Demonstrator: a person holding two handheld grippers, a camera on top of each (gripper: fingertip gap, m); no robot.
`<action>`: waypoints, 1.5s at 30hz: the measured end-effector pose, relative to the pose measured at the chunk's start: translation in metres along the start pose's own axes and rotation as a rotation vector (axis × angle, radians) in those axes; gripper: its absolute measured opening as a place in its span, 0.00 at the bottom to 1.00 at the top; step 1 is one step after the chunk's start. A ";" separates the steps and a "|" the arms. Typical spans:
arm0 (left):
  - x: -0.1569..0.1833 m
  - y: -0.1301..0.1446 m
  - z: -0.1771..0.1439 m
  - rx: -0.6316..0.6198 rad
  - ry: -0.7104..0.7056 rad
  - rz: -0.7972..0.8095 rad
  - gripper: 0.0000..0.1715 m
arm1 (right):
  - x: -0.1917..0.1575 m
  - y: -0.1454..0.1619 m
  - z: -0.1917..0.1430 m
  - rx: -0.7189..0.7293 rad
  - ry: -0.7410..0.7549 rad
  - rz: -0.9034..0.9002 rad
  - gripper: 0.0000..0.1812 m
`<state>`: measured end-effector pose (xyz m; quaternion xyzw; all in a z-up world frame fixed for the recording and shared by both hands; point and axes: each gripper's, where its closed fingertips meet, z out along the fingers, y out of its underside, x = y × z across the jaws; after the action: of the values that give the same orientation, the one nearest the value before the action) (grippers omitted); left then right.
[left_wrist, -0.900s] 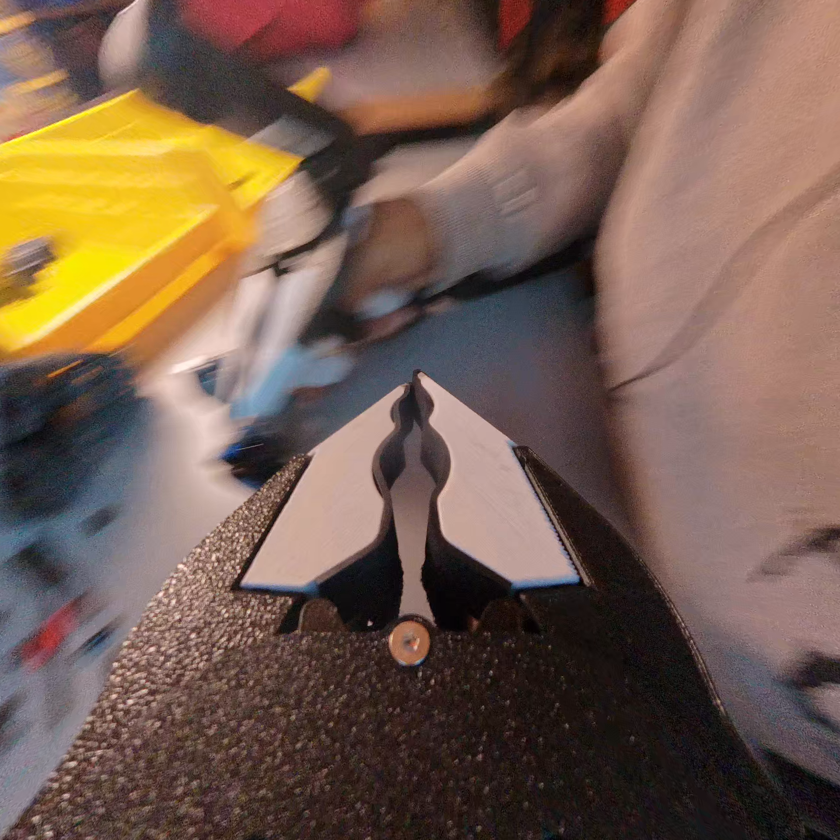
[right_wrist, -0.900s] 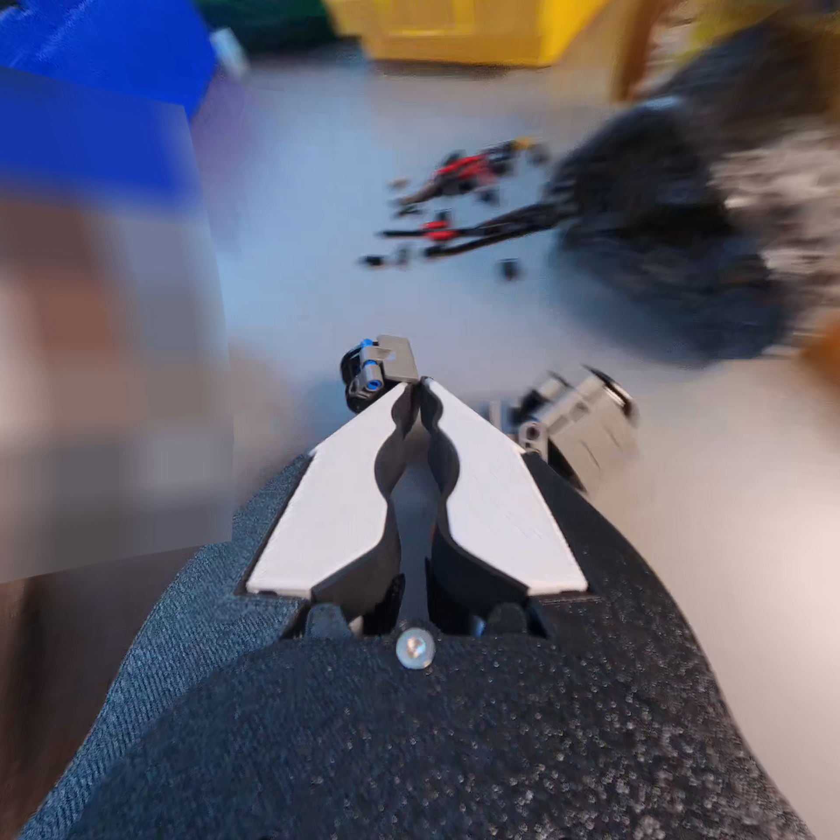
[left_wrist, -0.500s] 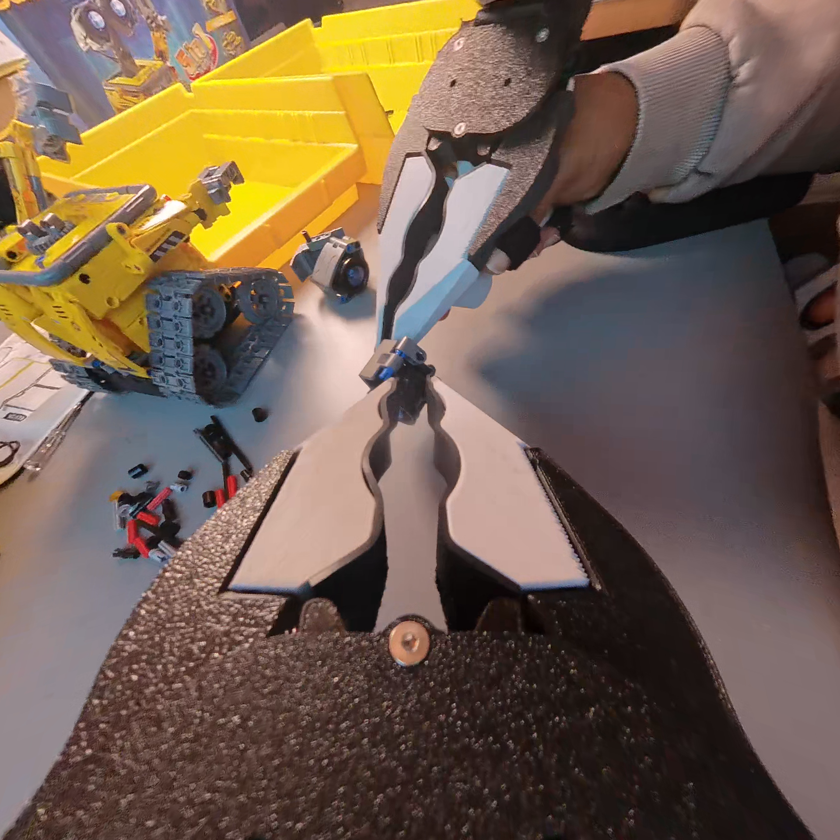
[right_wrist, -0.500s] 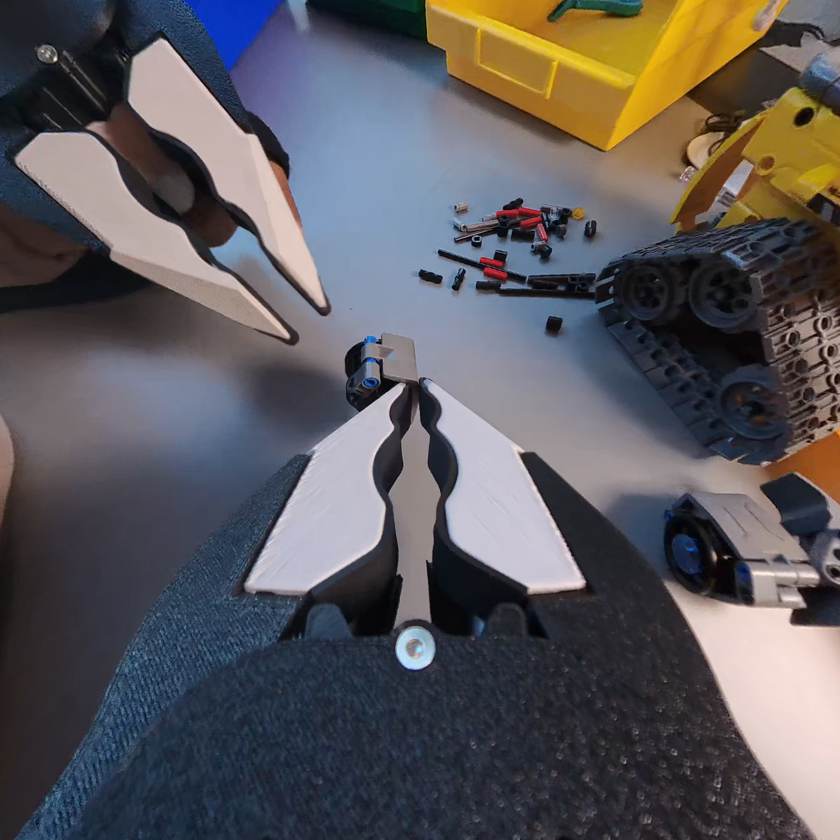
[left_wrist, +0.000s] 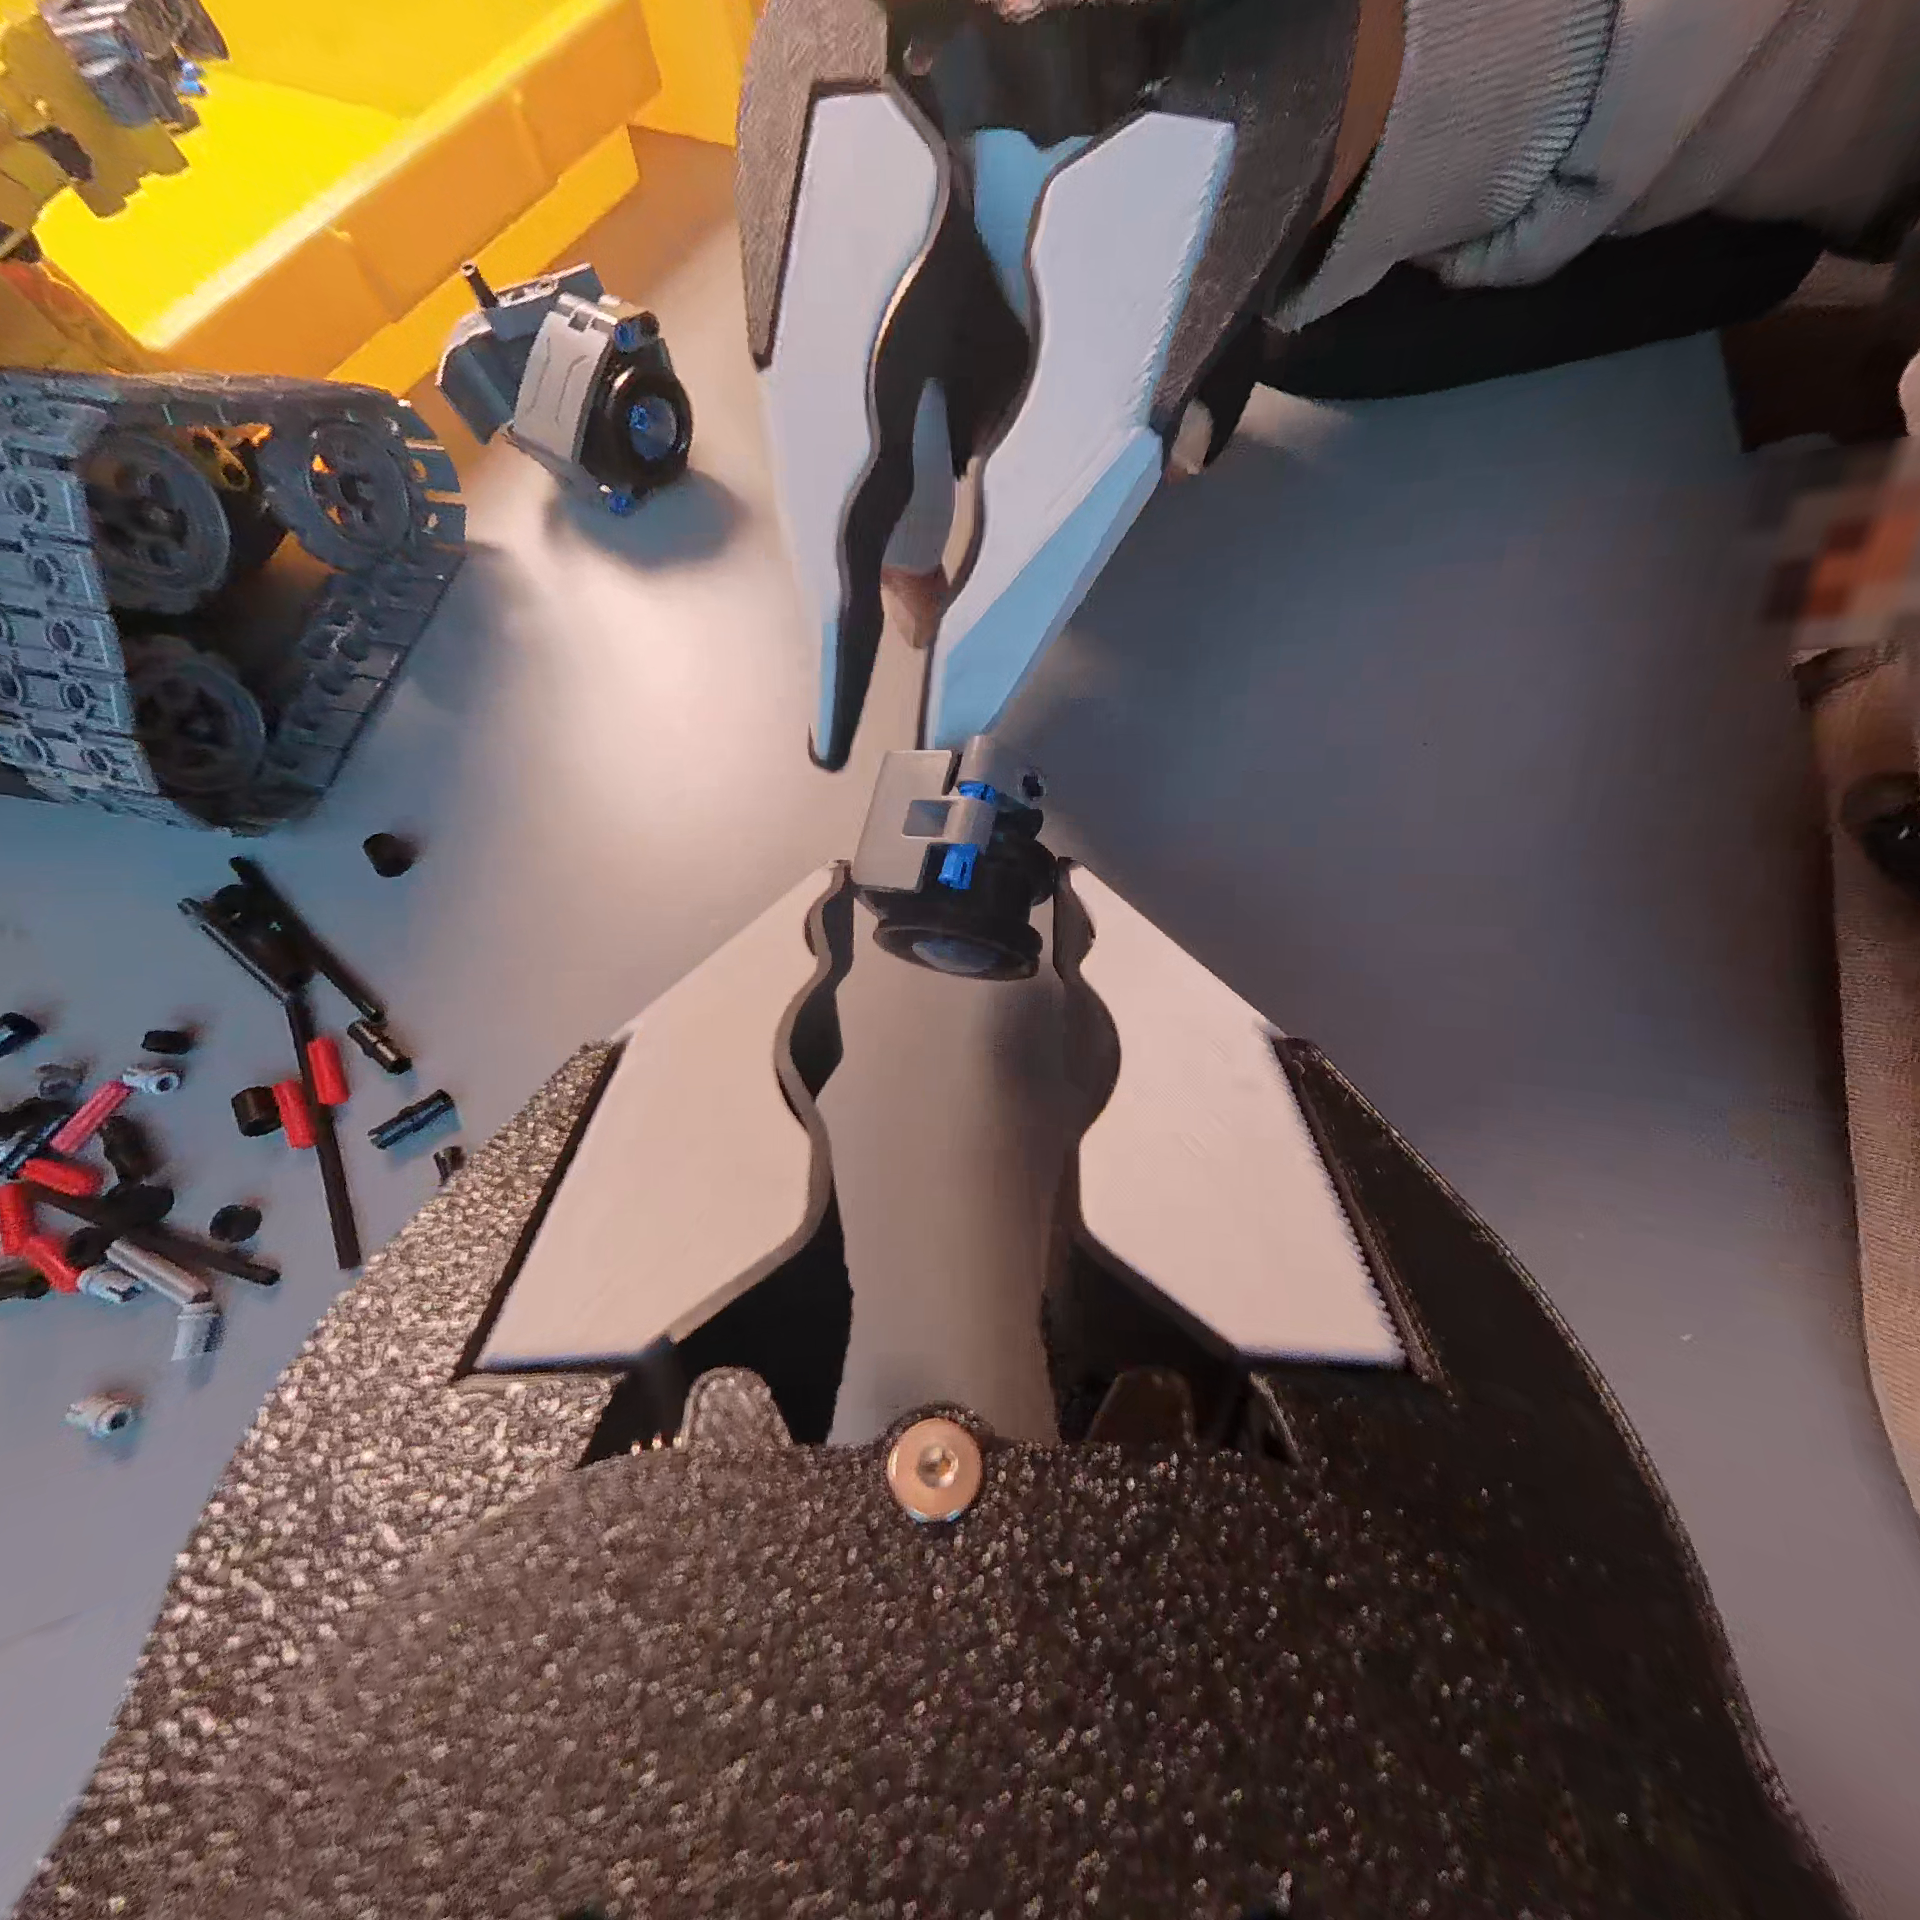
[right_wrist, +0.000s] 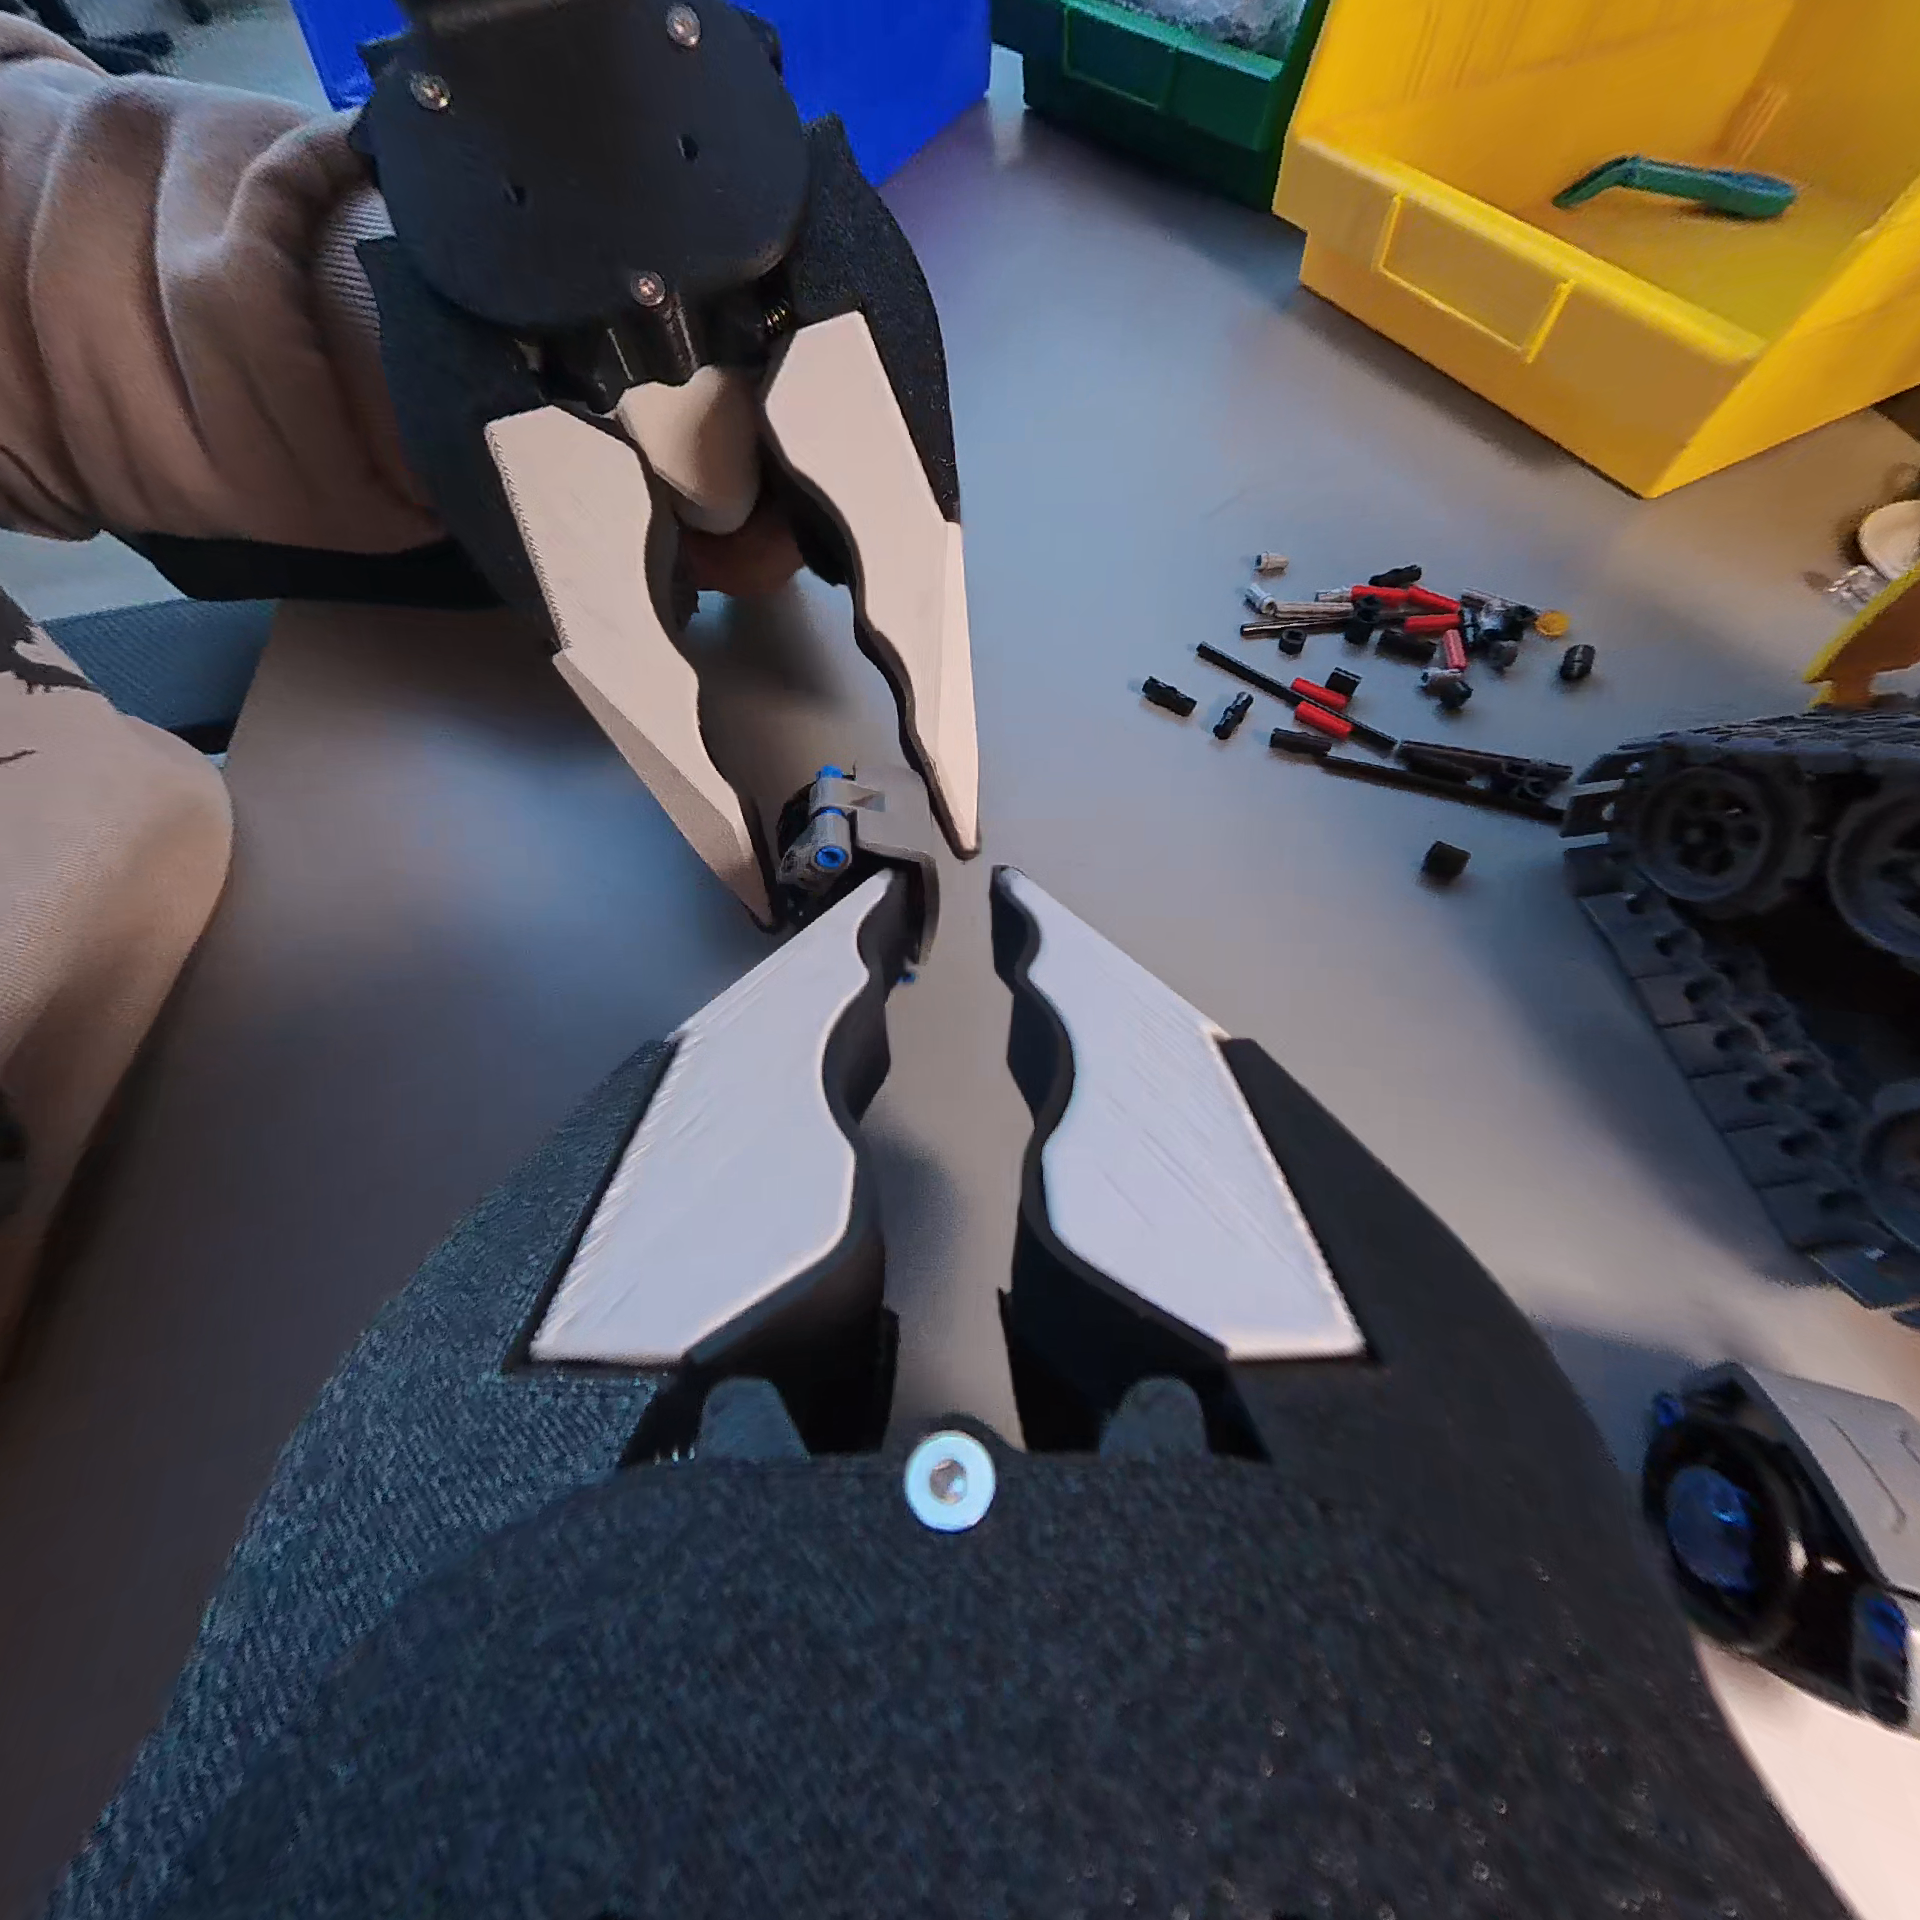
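A small grey and black brick-built piece with blue pins is held just above the grey table. My left gripper is shut on its black round part, one finger on each side. My right gripper points at it from the far side, its tips just past the grey plate. In the right wrist view my right gripper is open, its left finger still against the piece. The left gripper straddles the piece from above.
A yellow tracked vehicle model stands at the left, also in the right wrist view. A second grey and black module lies by a yellow bin. Loose red and black pins are scattered. Green and blue bins stand behind. The tips of both grippers are at nearly the same place. Left tips and right tips are each some 15 cm from the yellow tracked vehicle model. Seen from the right wrist view as well.
My left gripper swung in, opened and closed around the piece that my right gripper held. My right gripper's jaws have opened off the piece's grey plate.
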<state>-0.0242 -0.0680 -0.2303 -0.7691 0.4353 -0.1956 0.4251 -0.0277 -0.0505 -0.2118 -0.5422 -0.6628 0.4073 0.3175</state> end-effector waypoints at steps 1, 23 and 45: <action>-0.001 0.002 0.000 -0.007 0.000 -0.022 0.21 | 0.002 -0.001 -0.004 0.008 0.005 -0.002 0.11; 0.010 0.006 0.001 -0.019 0.108 -0.049 0.29 | -0.028 0.000 0.008 -0.002 -0.132 -0.287 0.08; 0.012 0.007 0.007 -0.043 0.191 -0.167 0.24 | -0.018 0.007 0.009 -0.010 -0.213 -0.229 0.07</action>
<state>-0.0165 -0.0764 -0.2409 -0.7895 0.4124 -0.2933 0.3474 -0.0285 -0.0696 -0.2218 -0.4183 -0.7524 0.4202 0.2870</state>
